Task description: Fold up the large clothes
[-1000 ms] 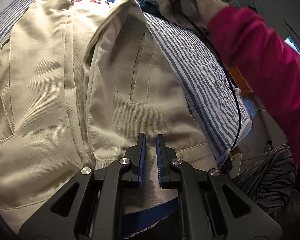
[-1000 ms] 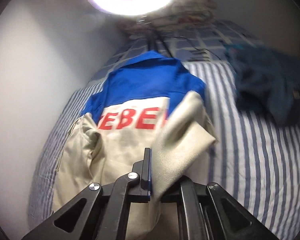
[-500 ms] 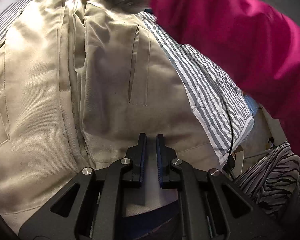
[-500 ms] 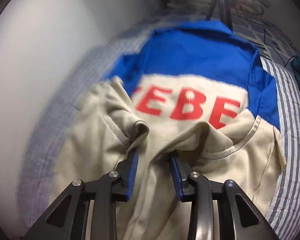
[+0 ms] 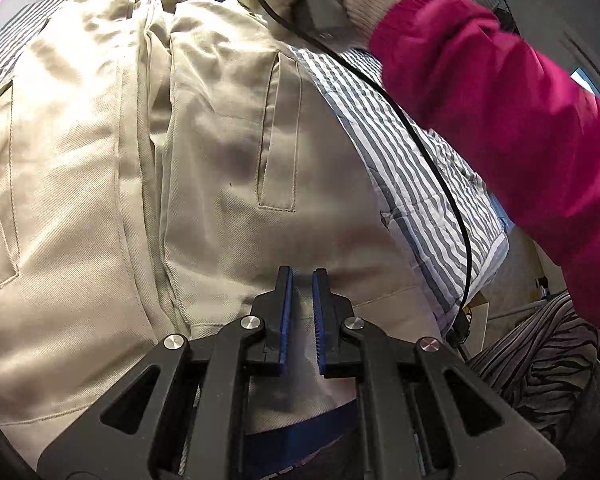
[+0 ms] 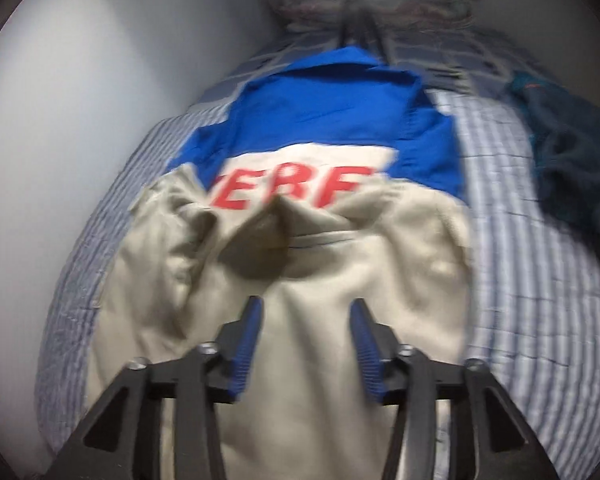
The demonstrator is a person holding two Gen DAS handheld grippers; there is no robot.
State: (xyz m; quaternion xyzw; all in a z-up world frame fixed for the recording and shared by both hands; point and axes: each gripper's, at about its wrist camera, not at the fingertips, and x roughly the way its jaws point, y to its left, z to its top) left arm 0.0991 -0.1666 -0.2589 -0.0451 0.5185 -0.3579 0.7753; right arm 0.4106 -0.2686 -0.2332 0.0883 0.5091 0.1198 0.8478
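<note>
A beige and blue jacket (image 6: 320,264) with red letters lies on the striped bed; its two beige front panels are folded in over the middle. In the left wrist view the jacket (image 5: 204,168) fills the frame, with slit pockets showing. My left gripper (image 5: 301,280) is nearly shut on the jacket's beige hem, with cloth between the blue pads. My right gripper (image 6: 305,312) is open and empty just above the beige cloth. The hand in a white glove and pink sleeve (image 5: 500,92) holds the right gripper over the far end.
The striped bedsheet (image 6: 532,280) lies under the jacket. A dark teal garment (image 6: 568,176) lies at the right. A wall (image 6: 80,120) runs along the left. A tripod (image 6: 360,28) stands at the head. A black cable (image 5: 428,160) hangs from the right gripper. Striped cloth (image 5: 540,352) lies beside the bed.
My right gripper carried the beige flap across the jacket, opened and let it go, then drew back and up. My left gripper stayed on the hem.
</note>
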